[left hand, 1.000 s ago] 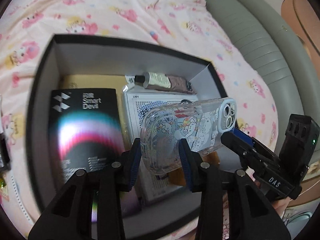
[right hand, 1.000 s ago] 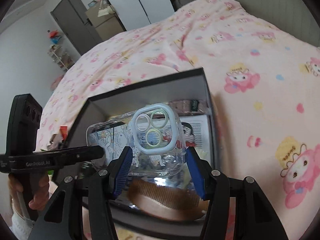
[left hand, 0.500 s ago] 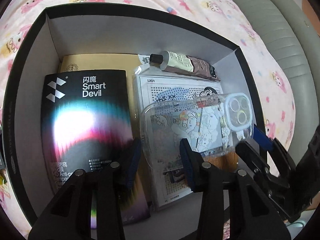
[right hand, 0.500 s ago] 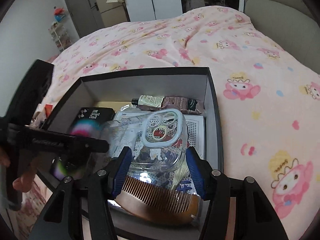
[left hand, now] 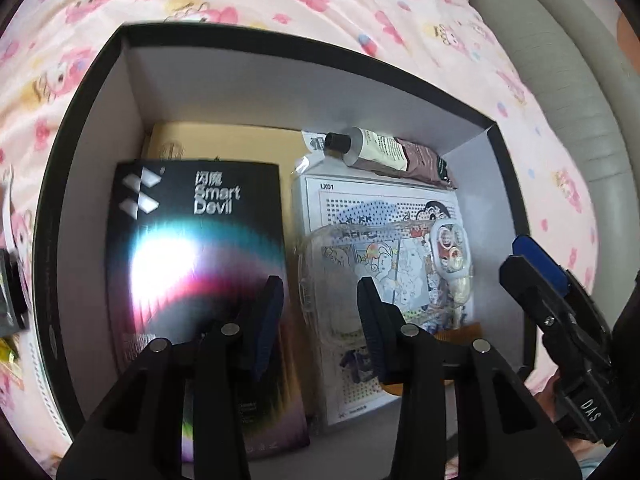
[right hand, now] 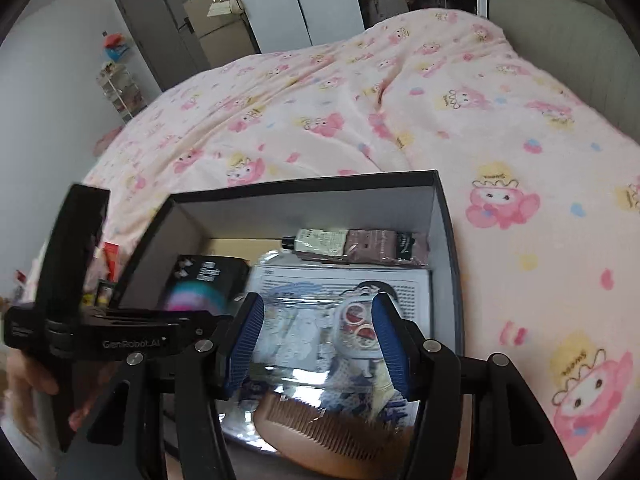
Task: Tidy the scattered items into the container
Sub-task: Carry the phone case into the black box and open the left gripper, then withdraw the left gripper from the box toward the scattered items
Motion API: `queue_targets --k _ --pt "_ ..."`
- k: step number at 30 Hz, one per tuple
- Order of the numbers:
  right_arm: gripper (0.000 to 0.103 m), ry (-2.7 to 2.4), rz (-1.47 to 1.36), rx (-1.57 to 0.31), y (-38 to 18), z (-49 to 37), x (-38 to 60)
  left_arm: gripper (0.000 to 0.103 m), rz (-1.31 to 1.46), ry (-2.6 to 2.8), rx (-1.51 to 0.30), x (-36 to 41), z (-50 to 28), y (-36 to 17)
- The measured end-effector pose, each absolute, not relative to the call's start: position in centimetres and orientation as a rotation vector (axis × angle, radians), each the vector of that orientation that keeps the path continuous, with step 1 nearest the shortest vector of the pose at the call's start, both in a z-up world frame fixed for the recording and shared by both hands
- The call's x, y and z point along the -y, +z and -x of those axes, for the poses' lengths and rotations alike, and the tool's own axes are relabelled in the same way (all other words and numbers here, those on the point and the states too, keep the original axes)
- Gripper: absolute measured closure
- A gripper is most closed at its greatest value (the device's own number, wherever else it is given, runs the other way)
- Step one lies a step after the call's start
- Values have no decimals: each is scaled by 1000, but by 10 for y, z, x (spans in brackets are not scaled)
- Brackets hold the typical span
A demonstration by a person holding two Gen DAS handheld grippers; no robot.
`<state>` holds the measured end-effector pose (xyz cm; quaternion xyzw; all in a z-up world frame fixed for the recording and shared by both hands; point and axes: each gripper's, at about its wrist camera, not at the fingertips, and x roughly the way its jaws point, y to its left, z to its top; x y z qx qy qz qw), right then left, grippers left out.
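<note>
A black box with grey inner walls stands on the bed; it also shows in the right wrist view. A clear cartoon phone case lies inside it on a white printed sheet, over a wooden comb. The case also shows in the right wrist view. My left gripper is open above the box, and the case lies below its fingers. My right gripper is open above the case, its blue pads apart from it. A black Smart Devil pack and a cream tube lie in the box.
The pink cartoon blanket covers the bed around the box. A grey padded headboard runs along the right. Small loose items lie on the bed left of the box. A dark door and cabinets stand beyond the bed.
Both grippers lowered the phone case into the box, opened and let it go. The case now lies flat on the sheet and comb. The right gripper has pulled back a little.
</note>
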<state>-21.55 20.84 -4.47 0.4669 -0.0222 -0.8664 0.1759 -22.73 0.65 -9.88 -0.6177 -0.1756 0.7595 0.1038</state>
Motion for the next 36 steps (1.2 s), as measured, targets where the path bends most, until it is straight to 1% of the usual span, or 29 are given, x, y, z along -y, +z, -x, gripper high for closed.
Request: queue_targets --k 2,7,8,12,16,18,21,24,25,28,29,30,32,35,36 --pt "50 -2445 -1354 43 -53 215 -207 66 1823 2231 496 -11 228 -98" --pt "50 -2425 -1381 94 -58 212 -213 65 1815 2096 545 -27 230 -106" --pt "50 -2434 -1370 111 -57 211 -216 64 1811 2099 538 -29 229 -105" --pt "50 -2563 -1244 126 -35 202 -238 64 1745 2197 509 -30 225 -86" --pt "50 -2713 -1158 195 -17 203 -276 66 1716 2267 422 -42 236 -73" --pt "50 -2741 -1196 185 -21 210 -285 66 1711 2259 374 -58 247 -71" --pt "50 -2722 -1328 164 -46 221 -294 66 1735 2248 304 -80 268 -76" --pt "49 -2658 -1353 273 -54 226 -304 66 1782 2237 296 -106 282 -89" --pt "49 -2656 -1359 281 -53 226 -305 66 1792 2241 291 -108 284 -91" --pt "49 -2665 -1344 224 -50 222 -298 66 1814 2241 267 -104 278 -94" --pt "49 -2659 -1344 208 -51 220 -296 68 1815 2235 263 -104 277 -94" --pt "49 -2648 -1347 199 -52 220 -295 69 1811 2205 271 -103 276 -93" --pt "49 -2627 -1354 202 -55 223 -292 69 1810 2078 329 -101 271 -95" --pt "49 -2623 -1360 185 -57 225 -288 69 1781 2058 296 -98 263 -94" --pt "49 -2623 -1358 179 -57 224 -287 69 1770 2067 315 -94 262 -93"
